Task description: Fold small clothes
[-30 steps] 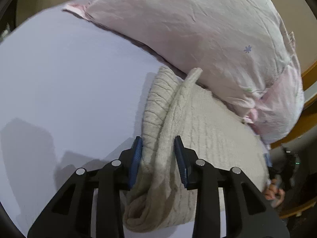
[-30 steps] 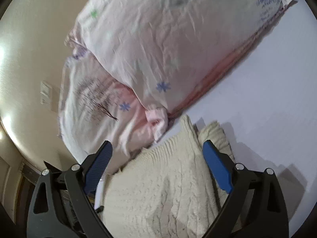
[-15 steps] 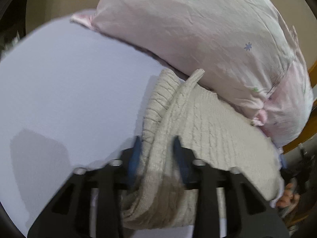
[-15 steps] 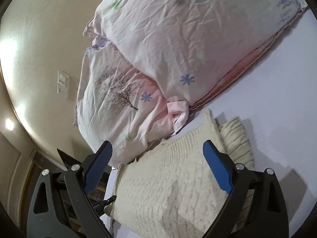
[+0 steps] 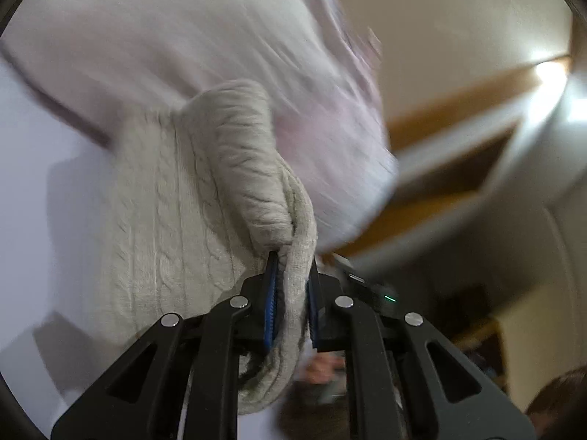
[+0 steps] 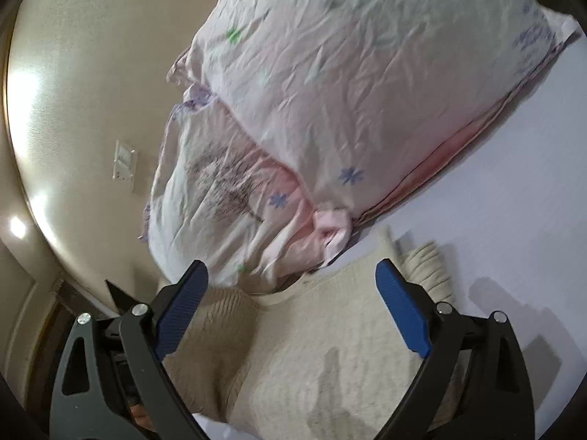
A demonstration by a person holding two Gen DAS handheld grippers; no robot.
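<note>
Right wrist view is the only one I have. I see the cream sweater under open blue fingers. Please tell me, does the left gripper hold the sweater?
Observer: Yes. The left gripper is shut on a folded edge of the cream sweater.
Operator: Is that edge flat on the bed?
Observer: No. In the left wrist view it is lifted and curls over toward the pink pillow.
Operator: Is the left picture sharp?
Observer: No, it is blurred by motion; only the knit near the pads is clear. The right gripper stays open above the sweater.
</note>
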